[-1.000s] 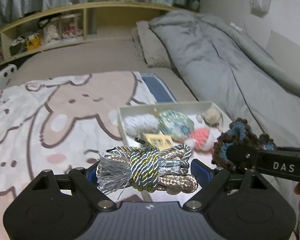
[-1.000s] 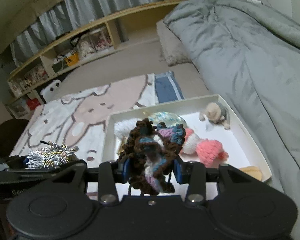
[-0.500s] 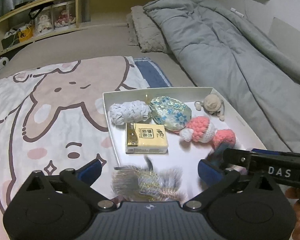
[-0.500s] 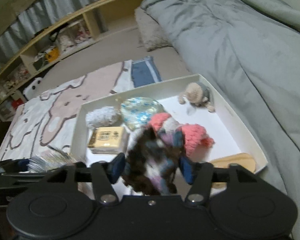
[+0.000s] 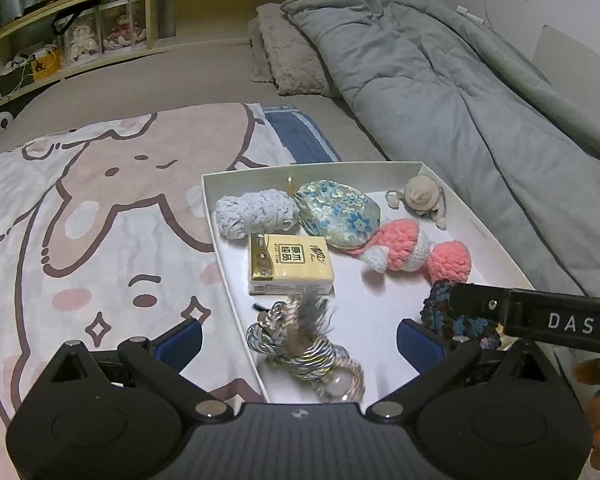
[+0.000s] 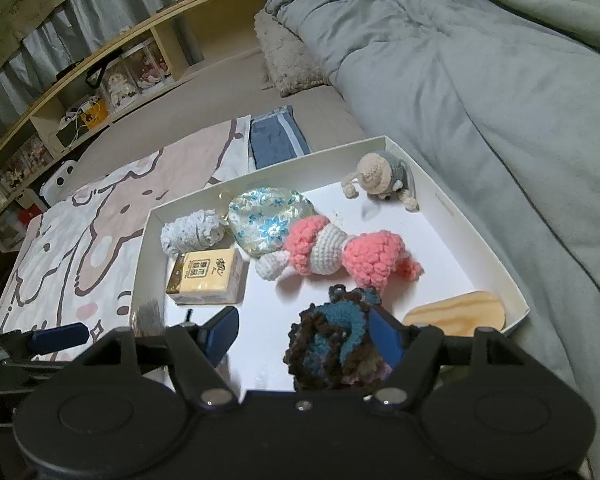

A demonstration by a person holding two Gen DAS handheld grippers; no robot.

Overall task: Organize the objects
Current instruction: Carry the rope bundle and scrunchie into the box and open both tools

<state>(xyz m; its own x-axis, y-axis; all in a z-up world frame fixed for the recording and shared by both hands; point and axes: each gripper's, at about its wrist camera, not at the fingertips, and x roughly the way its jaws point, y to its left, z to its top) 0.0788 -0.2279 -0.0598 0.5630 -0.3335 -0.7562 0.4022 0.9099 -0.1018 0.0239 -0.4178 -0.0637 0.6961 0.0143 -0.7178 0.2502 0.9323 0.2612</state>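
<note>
Silky braided cord [image 5: 306, 350] lies bundled in the white tray [image 5: 496, 240] between the spread, released fingers of the left gripper [image 5: 300, 338]; light, floppy and slippery, best pinched across its wrapped middle.

Right-wrist view: the right gripper [image 6: 304, 336] is opening, with the soft, squashy crochet piece [image 6: 332, 340] resting against its right finger.

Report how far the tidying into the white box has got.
Mostly done: the tissue pack, floral pouch and pink crochet toy lie in the white box. The braided cord bundle has dropped in from the open left claw. The right claw is opening around the dark crochet piece. Nothing else is visible outside.
</note>
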